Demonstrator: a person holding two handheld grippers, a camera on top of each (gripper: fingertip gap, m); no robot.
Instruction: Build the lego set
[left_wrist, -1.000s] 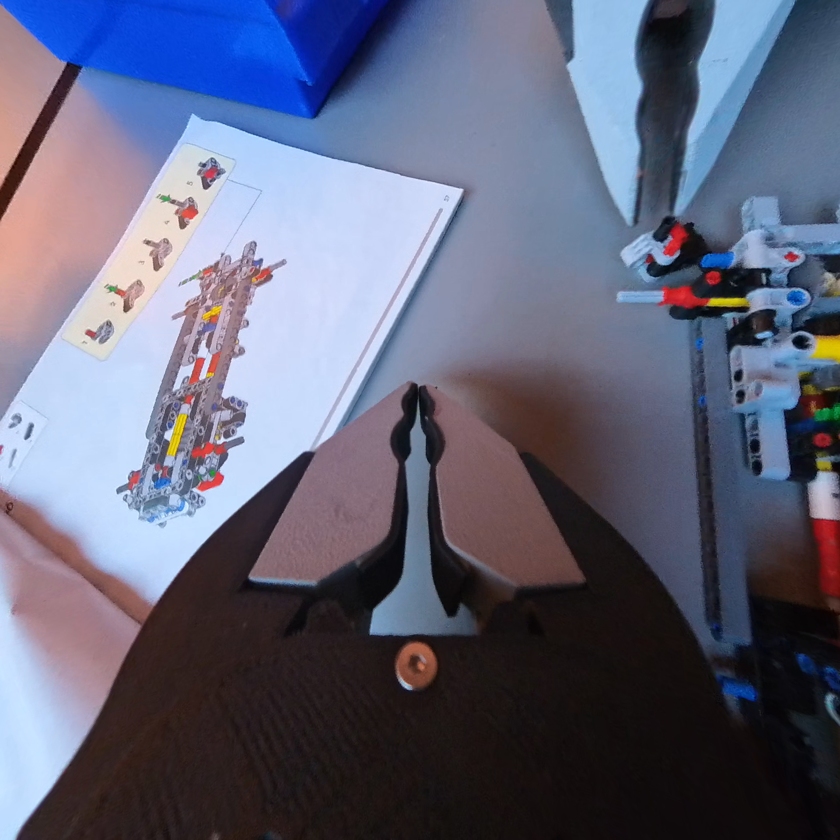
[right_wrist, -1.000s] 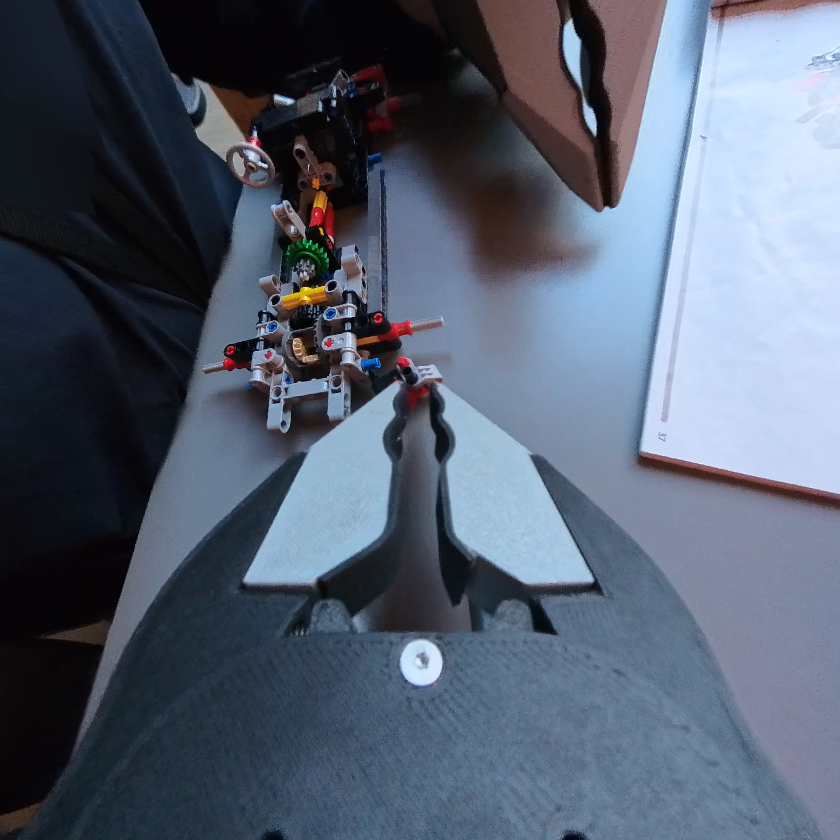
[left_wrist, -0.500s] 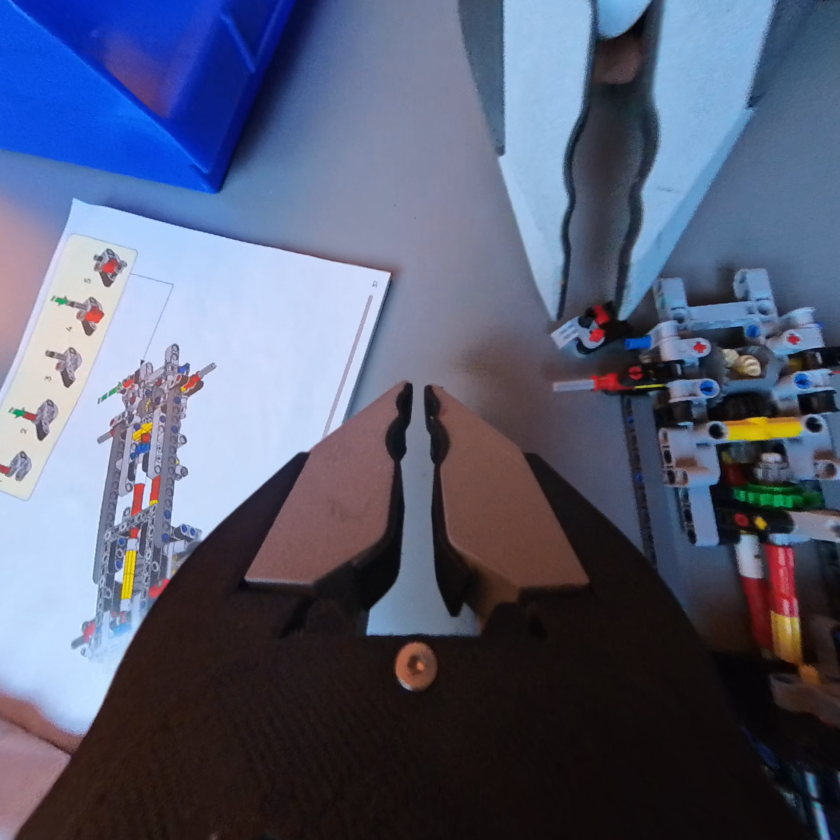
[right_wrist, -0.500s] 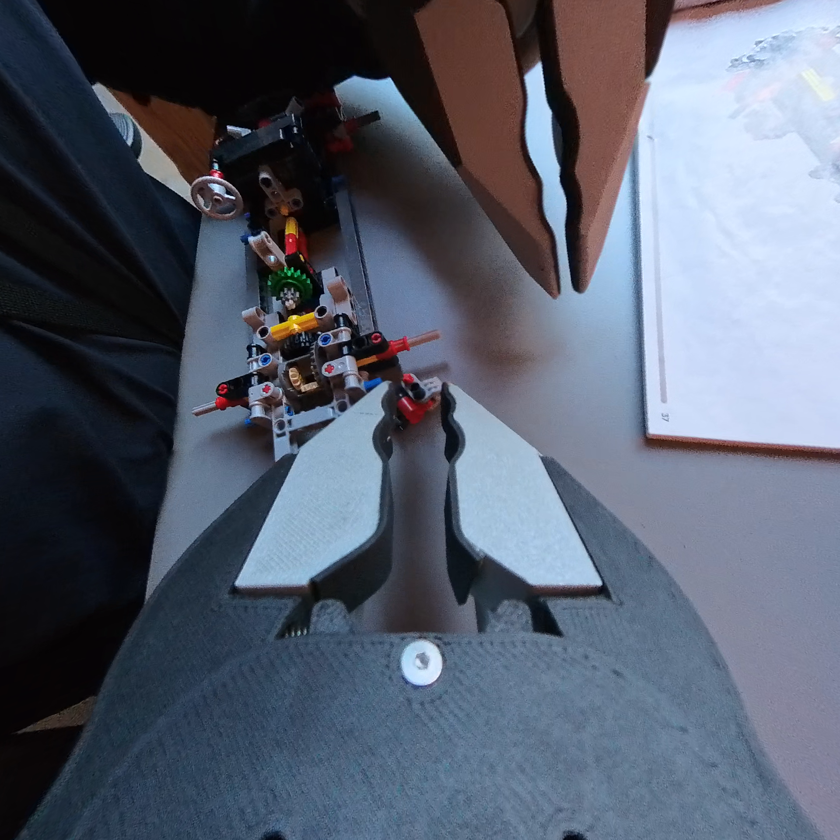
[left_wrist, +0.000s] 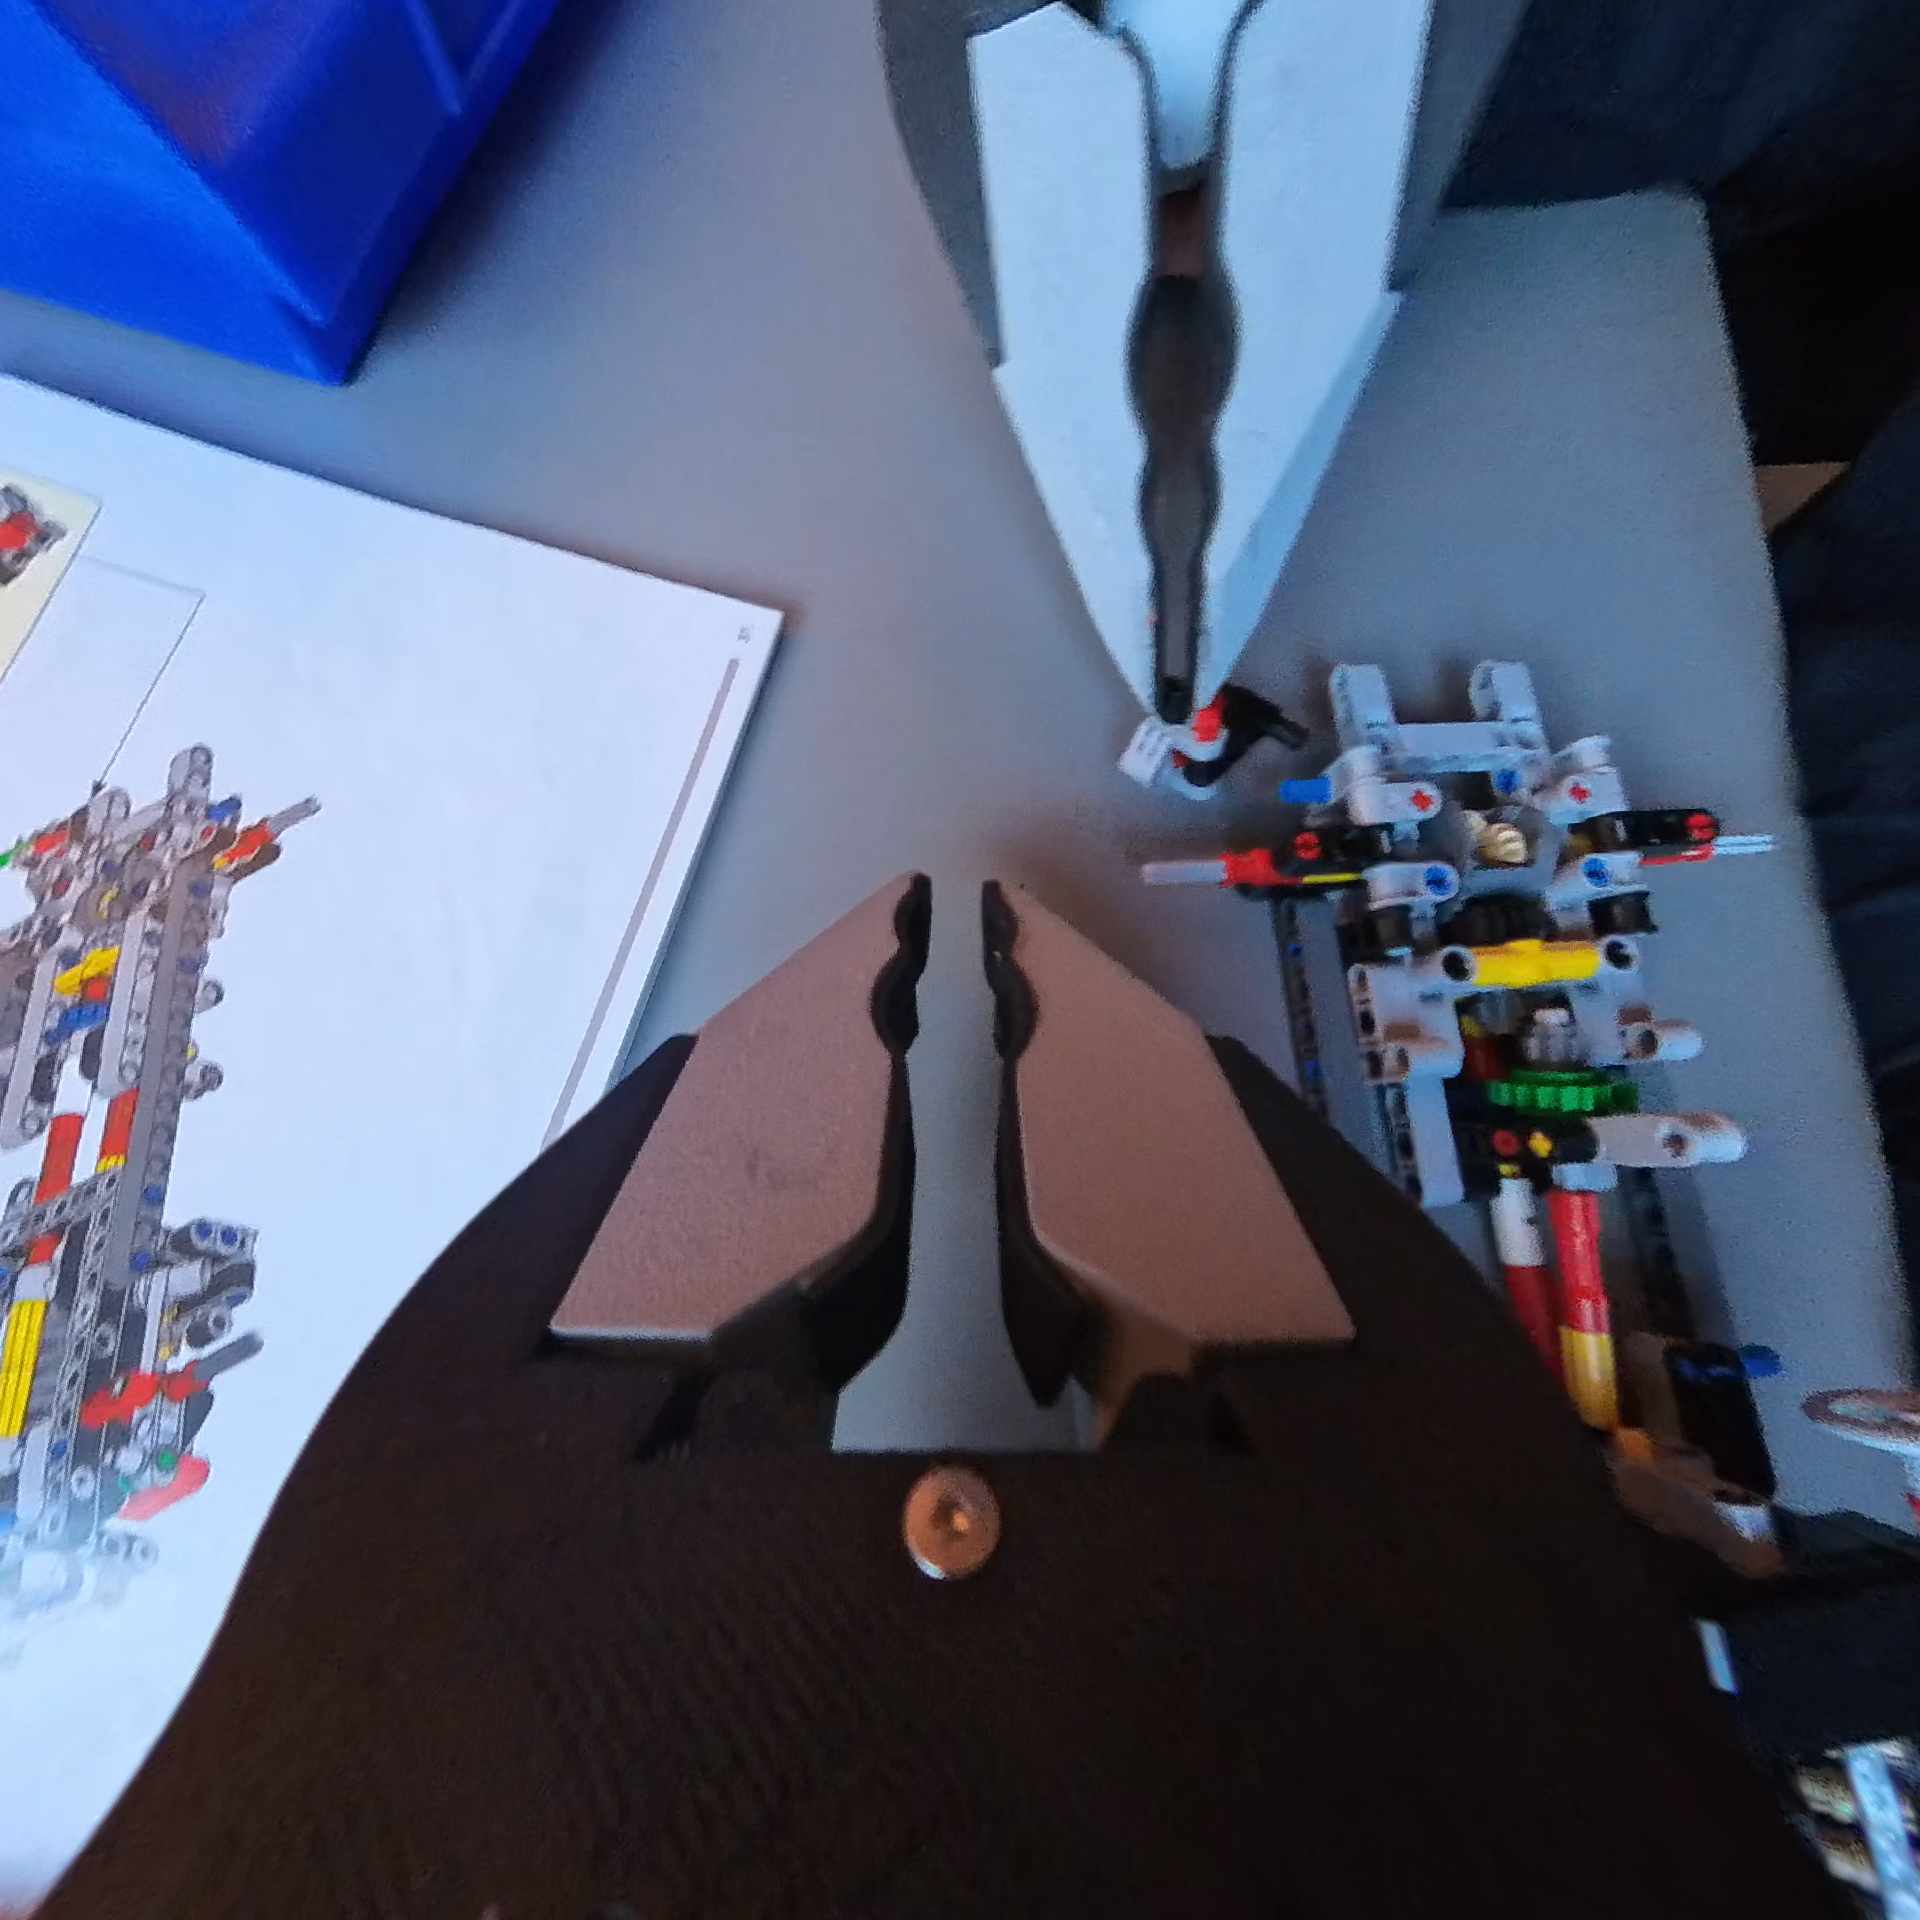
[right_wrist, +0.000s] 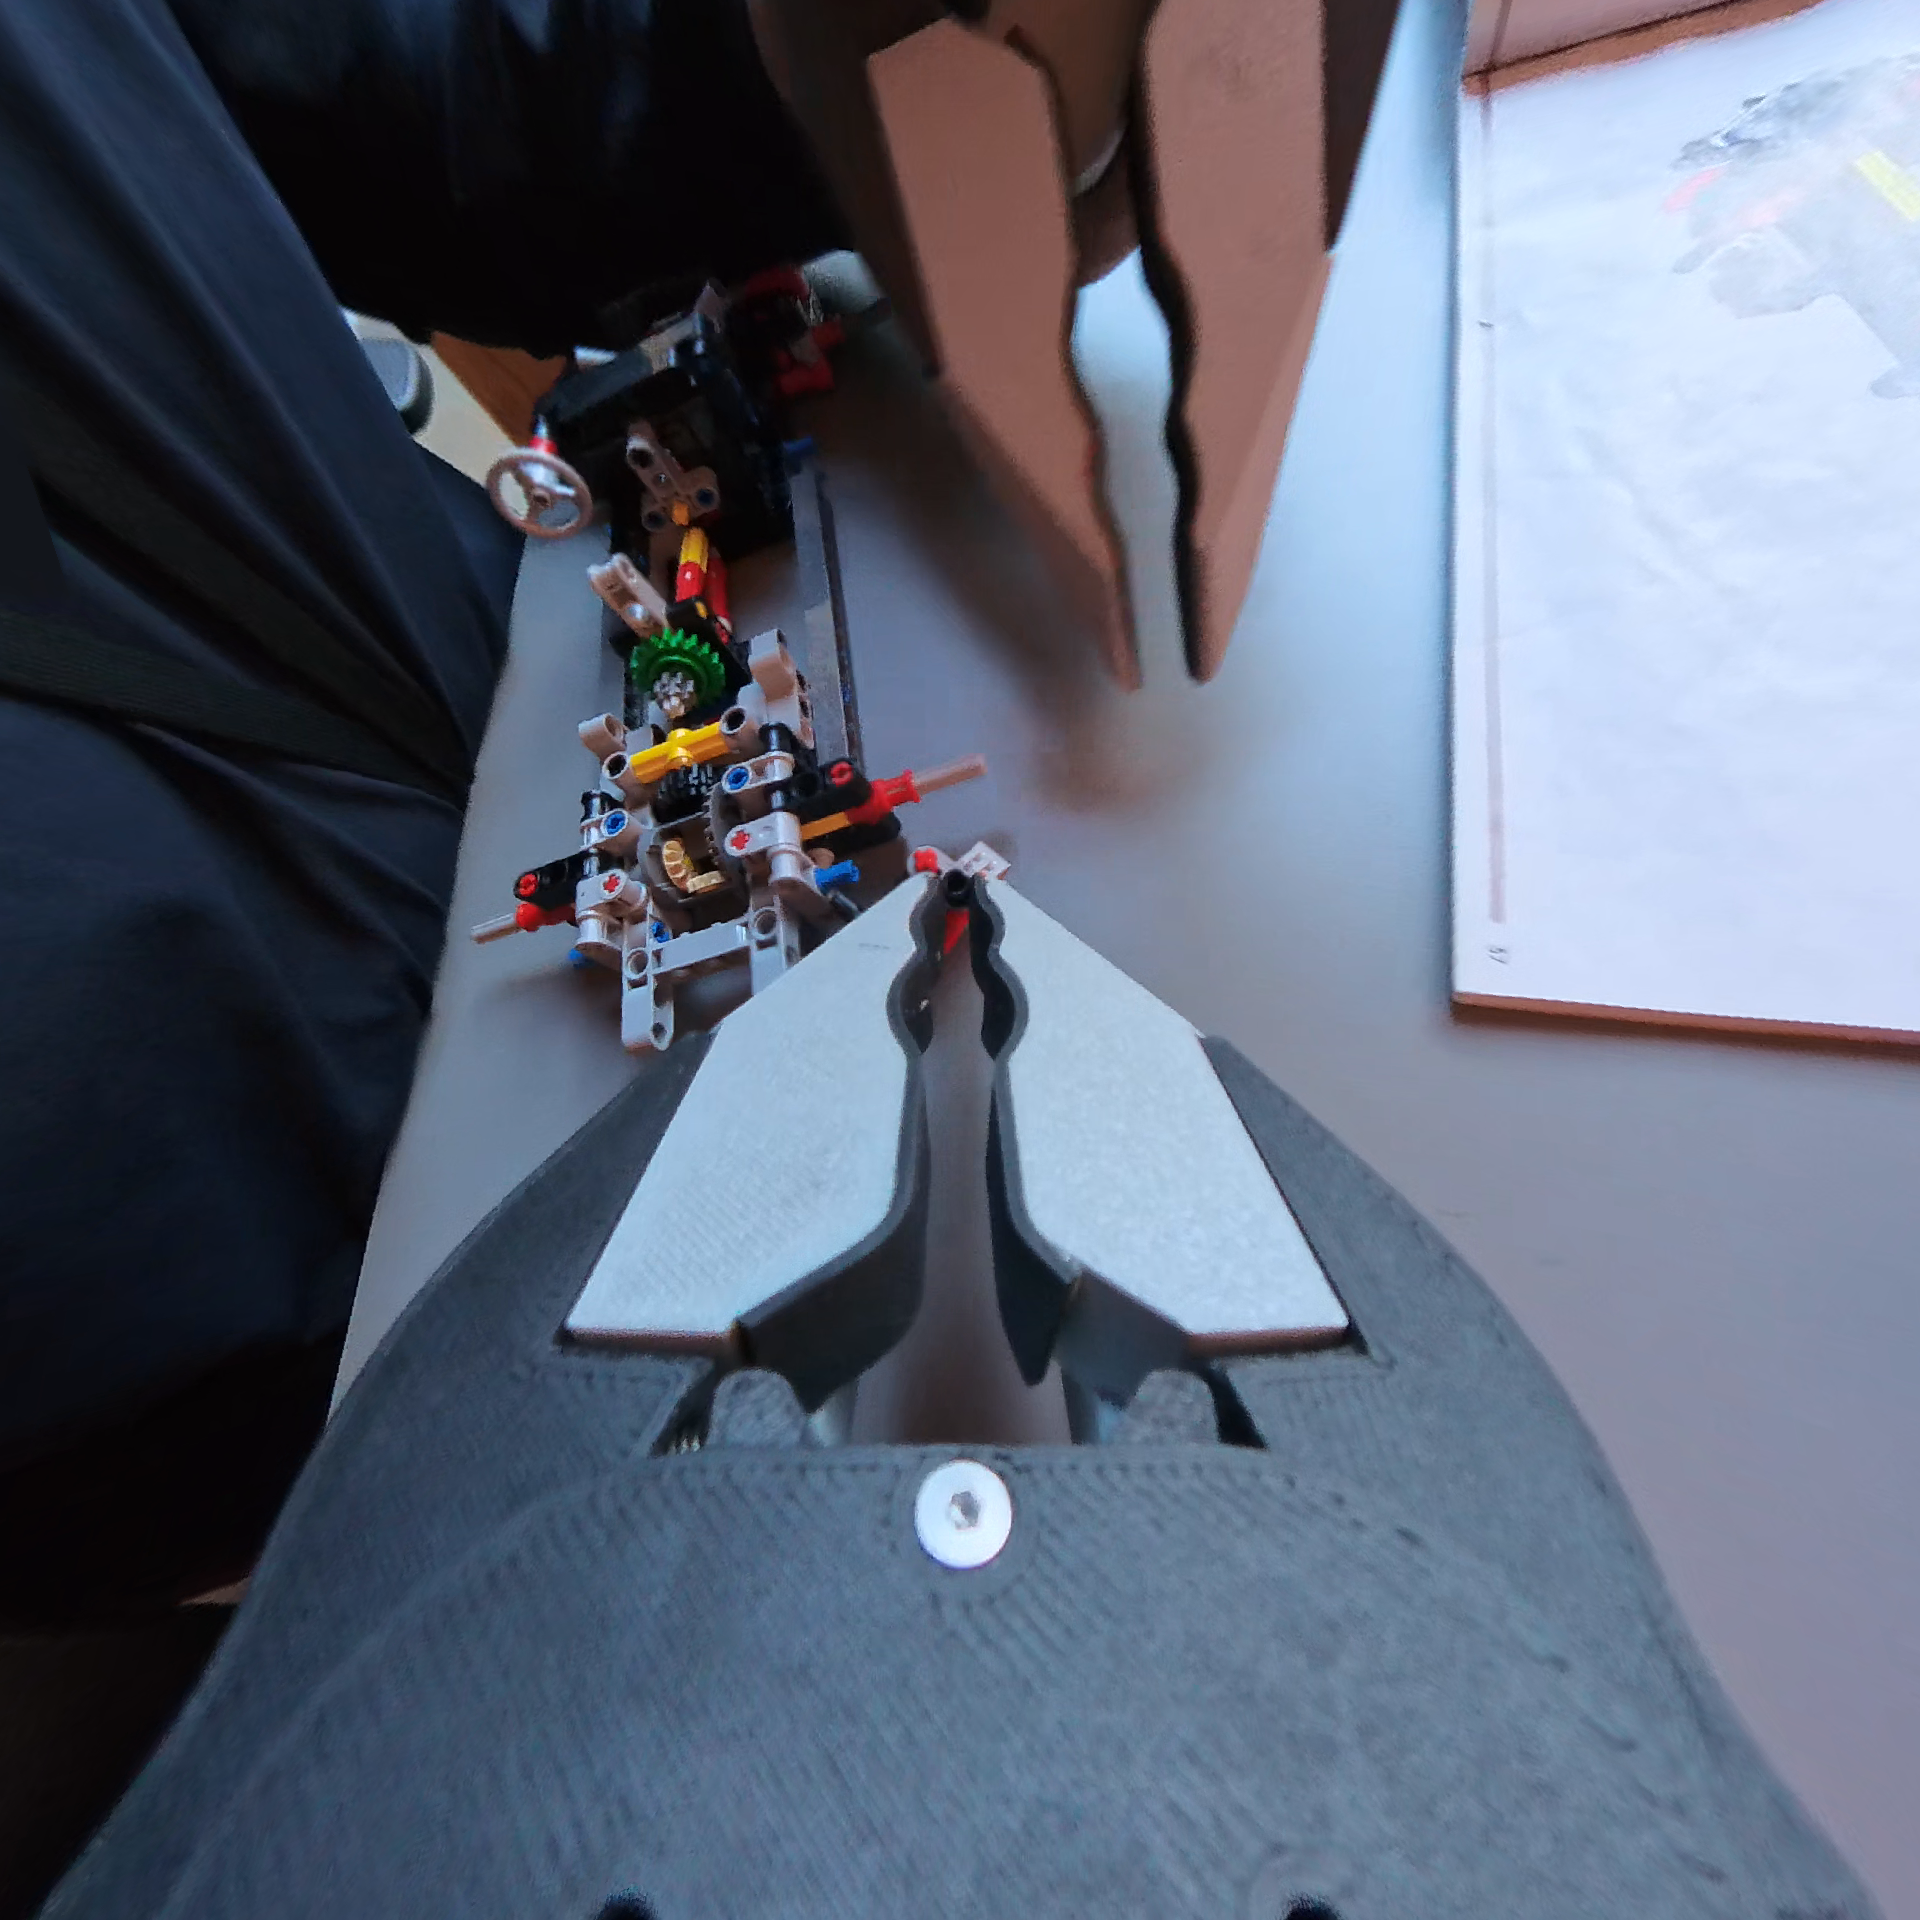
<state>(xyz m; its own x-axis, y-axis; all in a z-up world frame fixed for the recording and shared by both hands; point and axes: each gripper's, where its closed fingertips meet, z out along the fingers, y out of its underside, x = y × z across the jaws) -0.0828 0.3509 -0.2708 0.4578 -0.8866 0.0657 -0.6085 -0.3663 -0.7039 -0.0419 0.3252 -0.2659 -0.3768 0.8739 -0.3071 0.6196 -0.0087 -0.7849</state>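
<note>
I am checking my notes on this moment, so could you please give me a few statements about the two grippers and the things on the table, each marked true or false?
1. The right gripper is closed on a small red, black and white brick piece. True.
2. The left gripper holds the same piece. False: its fingers stand slightly apart with nothing between them.
3. The instruction booklet lies open on the grey table. True.
4. The blue bin sits on the booklet. False: it stands on the table beyond it.
5. The brick chassis model has a green gear. True.
</note>
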